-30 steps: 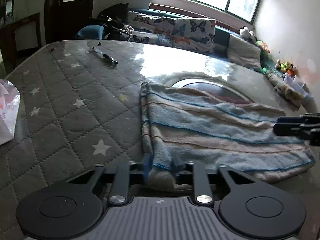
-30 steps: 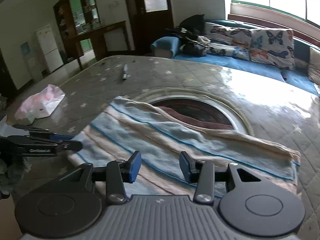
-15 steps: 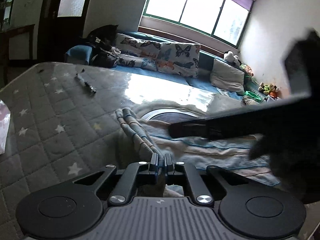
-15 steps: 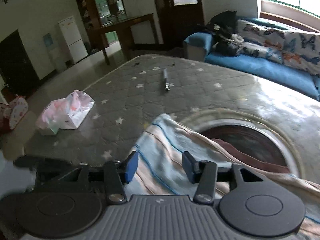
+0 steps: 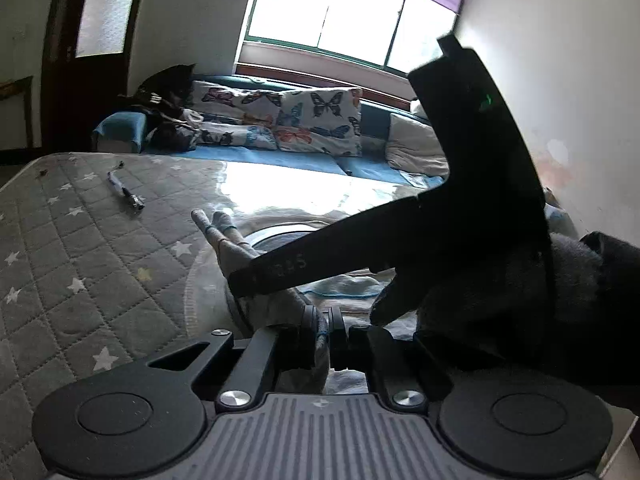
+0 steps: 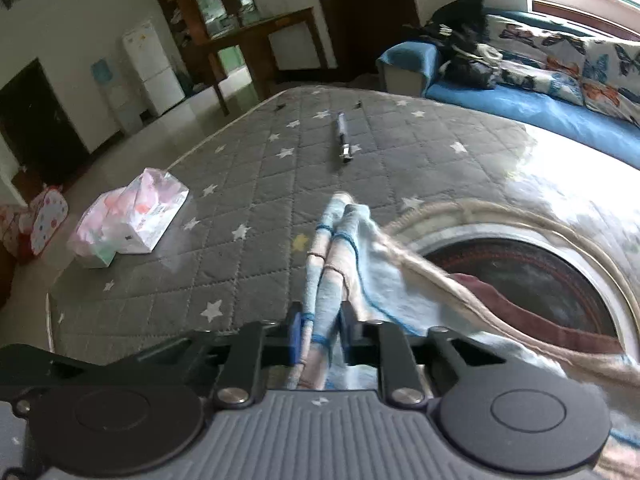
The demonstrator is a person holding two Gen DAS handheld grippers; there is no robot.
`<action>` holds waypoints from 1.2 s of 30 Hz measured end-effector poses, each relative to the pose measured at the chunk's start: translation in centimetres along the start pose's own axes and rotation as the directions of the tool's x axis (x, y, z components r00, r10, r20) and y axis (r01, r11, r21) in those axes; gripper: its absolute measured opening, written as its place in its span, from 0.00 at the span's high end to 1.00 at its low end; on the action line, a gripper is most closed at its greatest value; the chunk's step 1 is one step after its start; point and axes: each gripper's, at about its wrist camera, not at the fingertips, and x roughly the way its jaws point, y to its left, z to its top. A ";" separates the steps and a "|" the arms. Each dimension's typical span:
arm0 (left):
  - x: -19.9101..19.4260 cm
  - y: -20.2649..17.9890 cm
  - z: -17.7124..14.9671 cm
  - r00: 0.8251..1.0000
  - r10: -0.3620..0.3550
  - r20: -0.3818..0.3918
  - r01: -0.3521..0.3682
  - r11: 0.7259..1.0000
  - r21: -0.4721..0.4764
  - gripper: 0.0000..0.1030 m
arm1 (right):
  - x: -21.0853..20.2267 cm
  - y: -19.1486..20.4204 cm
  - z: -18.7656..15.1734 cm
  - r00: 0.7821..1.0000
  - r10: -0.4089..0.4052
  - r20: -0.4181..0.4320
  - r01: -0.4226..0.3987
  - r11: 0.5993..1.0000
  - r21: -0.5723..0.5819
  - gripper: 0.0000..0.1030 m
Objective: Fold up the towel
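Note:
The towel (image 5: 236,250), striped pale blue and beige, has its near-left edge lifted off the grey quilted table cover (image 5: 80,264); the rest trails down to the right. My left gripper (image 5: 322,334) is shut on that bunched edge. In the right wrist view the towel (image 6: 360,240) rises as a folded ridge straight ahead, and my right gripper (image 6: 320,338) is shut on its near end. The right gripper's black body (image 5: 472,184), held by a dark-gloved hand (image 5: 540,304), crosses close in front of the left camera and hides the towel's right part.
A pen (image 6: 344,140) lies at the far left of the table, and a pack of tissues (image 6: 132,220) sits near its left edge. A round red-brown pattern (image 6: 532,280) shows under the towel. A blue sofa (image 5: 288,160) with butterfly cushions lies beyond the table.
My right gripper swung left to the towel's left edge and went from open to shut on it. Both grippers have raised that edge, and the left camera has tilted up.

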 end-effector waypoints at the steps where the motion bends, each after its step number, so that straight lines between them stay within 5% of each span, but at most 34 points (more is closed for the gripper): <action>1: -0.3 -0.3 -0.1 1.000 -0.014 0.004 0.014 1.000 0.014 0.91 | -0.5 -0.3 -0.3 1.000 -0.002 0.013 0.002 1.000 0.011 0.88; 4: -1.5 -1.5 -0.4 0.996 -0.088 0.017 0.087 0.994 0.062 0.84 | -2.5 -1.6 -1.3 0.998 -0.004 0.059 0.001 0.999 0.047 0.90; 7: -2.8 -2.8 -0.7 0.989 -0.139 0.048 0.132 0.984 0.120 0.61 | -5.0 -3.4 -2.4 0.995 -0.016 0.102 0.007 0.996 0.088 0.91; 11: -3.8 -4.6 -1.2 0.982 -0.174 0.070 0.159 0.969 0.187 0.51 | -8.7 -6.3 -4.4 0.987 -0.057 0.150 0.032 0.987 0.159 0.92; 22: 0.4 -6.3 -2.3 0.988 -0.137 -0.076 0.148 0.975 0.168 0.50 | -16.5 -15.8 -10.5 0.959 -0.191 0.210 0.101 0.921 0.376 0.92; 36: 2.9 -7.2 -3.3 0.980 -0.110 -0.165 0.138 0.975 0.172 0.49 | -17.5 -20.8 -13.7 0.946 -0.179 0.271 0.023 0.869 0.495 0.92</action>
